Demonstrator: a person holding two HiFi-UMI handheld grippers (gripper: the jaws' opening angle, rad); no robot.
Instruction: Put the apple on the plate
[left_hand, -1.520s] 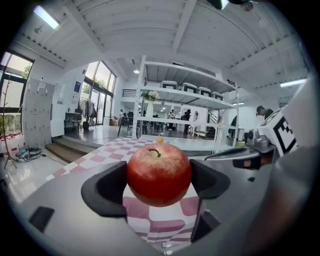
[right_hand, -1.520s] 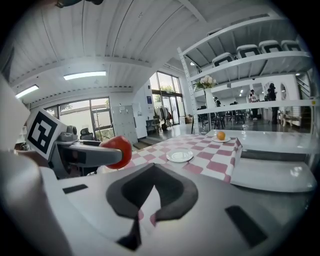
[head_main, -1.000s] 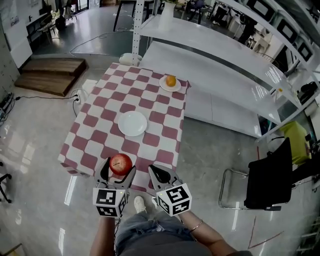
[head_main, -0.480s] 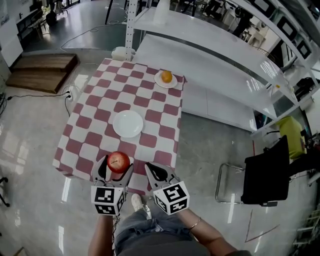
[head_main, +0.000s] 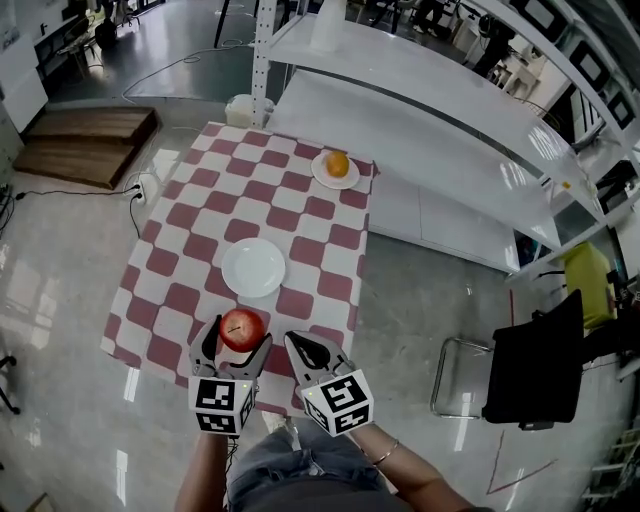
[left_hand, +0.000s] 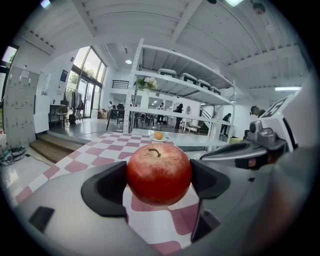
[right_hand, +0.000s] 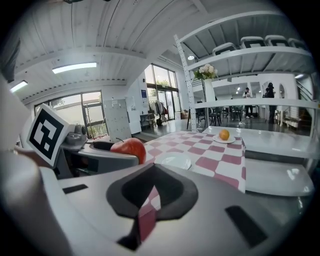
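Glossy grey floor spreads around a table (head_main: 190, 250) covered in a red-and-white checked cloth, with long white shelving (head_main: 440, 110) running beside it and a black chair (head_main: 540, 355) off to the right.

We hold the left gripper (head_main: 237, 335) over the near end of the table, and its jaws pinch the apple (head_main: 241, 328) from both sides. In the left gripper view the dark pads press against the red fruit, stem up, with checked cloth showing beneath it. The apple hangs clear of the cloth and short of the plate (head_main: 253, 267), which lies empty near the middle of the table, just beyond the fruit.

Our right gripper (head_main: 303, 347) sits just beside the left one, at the table's near edge. In the right gripper view its jaws are drawn almost together, only a thin slit of cloth showing between them, and they grip nothing.

At the far right corner of the table a smaller plate (head_main: 322, 176) carries an orange (head_main: 338, 163), well apart from the apple.
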